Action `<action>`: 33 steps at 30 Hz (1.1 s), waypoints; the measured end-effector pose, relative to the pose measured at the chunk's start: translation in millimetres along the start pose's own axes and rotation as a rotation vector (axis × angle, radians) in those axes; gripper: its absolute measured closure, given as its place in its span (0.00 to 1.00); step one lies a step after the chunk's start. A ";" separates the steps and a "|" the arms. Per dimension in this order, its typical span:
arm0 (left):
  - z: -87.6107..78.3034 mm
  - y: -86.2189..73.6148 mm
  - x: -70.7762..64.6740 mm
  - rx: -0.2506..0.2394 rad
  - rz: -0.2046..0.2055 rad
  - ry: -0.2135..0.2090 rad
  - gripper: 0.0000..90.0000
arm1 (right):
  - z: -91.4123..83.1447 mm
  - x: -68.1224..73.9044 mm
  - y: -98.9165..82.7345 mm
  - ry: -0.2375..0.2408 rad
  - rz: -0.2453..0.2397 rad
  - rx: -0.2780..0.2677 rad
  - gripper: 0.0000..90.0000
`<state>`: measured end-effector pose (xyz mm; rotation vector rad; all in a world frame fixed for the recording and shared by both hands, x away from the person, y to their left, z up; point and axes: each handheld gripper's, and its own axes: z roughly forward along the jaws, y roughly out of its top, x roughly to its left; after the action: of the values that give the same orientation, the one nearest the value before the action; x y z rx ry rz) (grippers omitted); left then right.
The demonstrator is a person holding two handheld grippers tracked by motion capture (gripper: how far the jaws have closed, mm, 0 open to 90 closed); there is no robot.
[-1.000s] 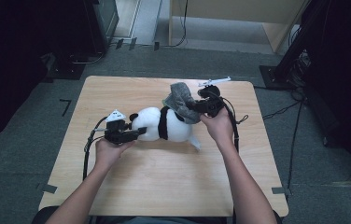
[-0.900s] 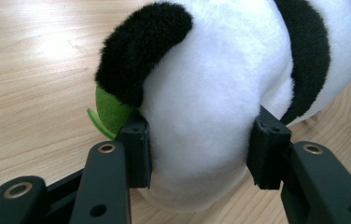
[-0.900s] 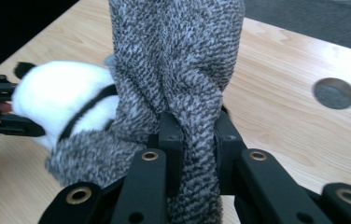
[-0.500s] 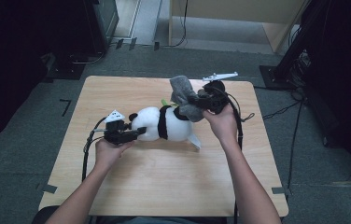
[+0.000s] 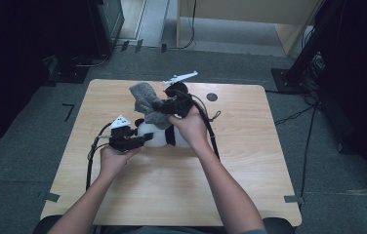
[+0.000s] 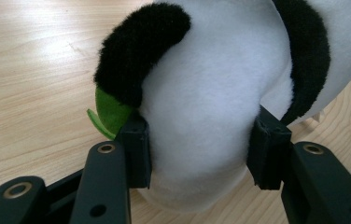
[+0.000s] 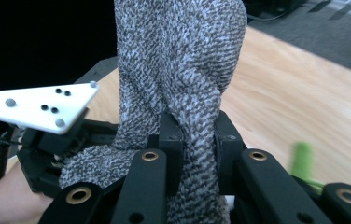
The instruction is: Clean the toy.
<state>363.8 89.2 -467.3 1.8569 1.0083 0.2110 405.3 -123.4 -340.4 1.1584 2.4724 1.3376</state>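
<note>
Much of the panda plush toy [image 5: 164, 135] is covered in the high view by the right hand [image 5: 189, 127] and by the grey knitted cloth [image 5: 146, 100], so its head cannot be made out there. In the left tool's own view the toy is cut off at the top and right edges; a white rounded body, two black bands and a small green felt piece [image 6: 109, 114] show. The left tool [image 5: 132, 141] is clamped on that white body, a pad pressed into each side, low over the table [image 5: 250, 161]. The right tool [image 5: 168, 105] pinches a fold of the grey knitted cloth between nearly closed jaws; the cloth rises past the top of its view and hangs over the left tool's body. A blurred green streak at the lower right of that view cannot be identified.

A small dark round mark [image 5: 212, 96] lies on the table behind the hands, apart from them. Cables trail from both tools. The toy sits left of centre on the table, well in from every edge, with bare wood to the right and front.
</note>
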 end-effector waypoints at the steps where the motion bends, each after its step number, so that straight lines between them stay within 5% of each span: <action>1: -0.1 0.0 -0.1 0.001 0.001 0.001 0.57 | 6.0 3.2 0.1 0.015 0.004 0.008 0.88; 11: 0.5 -0.5 -1.4 0.004 0.004 0.008 0.56 | 46.7 3.7 -15.8 -0.005 0.008 0.092 0.88; 15: 1.1 -0.2 -2.7 0.007 0.011 0.014 0.56 | 44.5 0.3 -16.9 -0.046 -0.020 0.103 0.88; 22: 1.5 0.2 -2.4 0.016 0.010 0.015 0.57 | 36.1 -20.7 -19.0 -0.055 0.055 0.106 0.88; 30: 1.8 0.6 0.0 0.015 -0.004 0.006 0.57 | 15.2 -38.7 -27.7 -0.135 0.057 0.138 0.88; 33: 2.4 0.7 -1.5 0.017 0.005 0.002 0.57 | 5.5 -46.5 -35.1 -0.131 0.072 0.133 0.88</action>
<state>364.5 86.3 -467.5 1.8750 1.0100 0.2080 420.3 -161.9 -381.8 1.3291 2.4795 1.0895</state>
